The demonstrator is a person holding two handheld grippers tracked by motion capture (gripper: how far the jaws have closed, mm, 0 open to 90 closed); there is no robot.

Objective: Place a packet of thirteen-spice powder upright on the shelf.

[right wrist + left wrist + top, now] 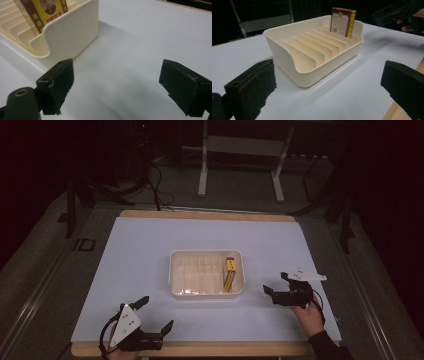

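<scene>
I see a cream slotted tray (176,270) sitting flat at the centre of the white table, its thin dividers forming narrow slots. A small brown-and-yellow box (229,272) stands upright on edge in a slot at the tray's 3 o'clock end.

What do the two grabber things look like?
Both are black. The left gripper and the right gripper each carry a pale grey three-cornered plate and a black cable. Their fingers are chunky black blocks with scuffed edges. The person's right sleeve is dark.

One cream plastic slotted tray (175,275) sits on the worktop (130,270). It holds one yellow-and-brown cardboard box (229,274). Two black hand-held grippers are present: left (155,315), right (274,282).
</scene>
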